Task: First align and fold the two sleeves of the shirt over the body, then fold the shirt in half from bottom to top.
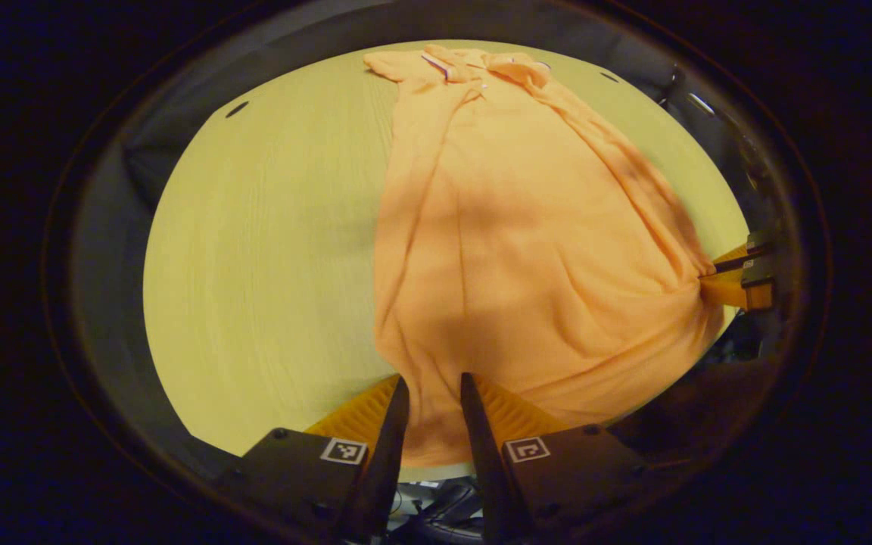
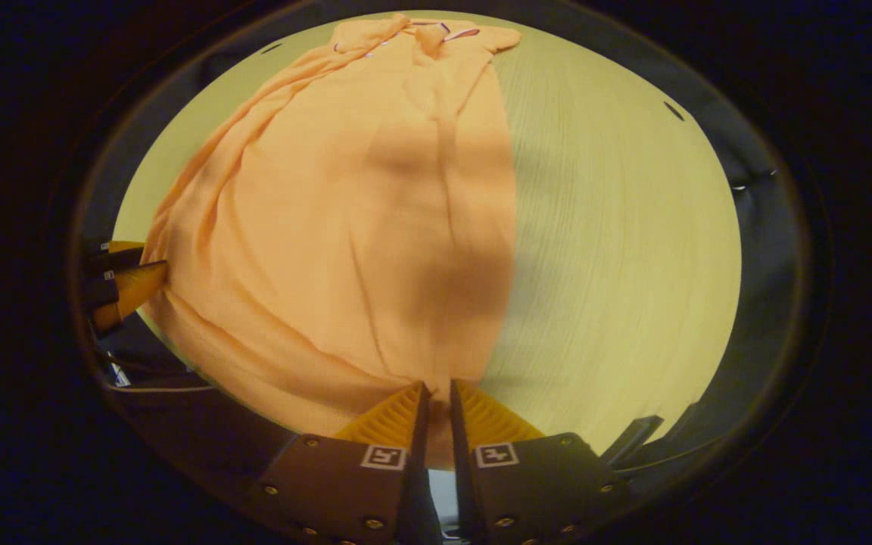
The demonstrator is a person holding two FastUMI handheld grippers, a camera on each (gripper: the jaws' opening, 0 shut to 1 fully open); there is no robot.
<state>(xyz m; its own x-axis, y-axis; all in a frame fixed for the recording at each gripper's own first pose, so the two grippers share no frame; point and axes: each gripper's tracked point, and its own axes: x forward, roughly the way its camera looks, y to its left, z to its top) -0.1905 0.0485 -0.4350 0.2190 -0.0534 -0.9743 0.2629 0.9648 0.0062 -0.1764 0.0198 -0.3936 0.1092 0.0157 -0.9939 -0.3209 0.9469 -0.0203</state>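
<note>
Both bottom corners of the shirt pinched, one per gripper

The pale wood surface [image 1: 269, 250] is the biggest thing here, and the orange shirt [image 1: 512, 250] lies long-ways down it, collar [image 1: 474, 64] at the far end, sides folded in so it's a narrow strip. The hem bunches at the near edge, where my left gripper [image 1: 434, 393] is clamped on one corner of the shirt with cloth between the fingers, and my right gripper [image 2: 436, 395] is clenched on the other corner.
</note>
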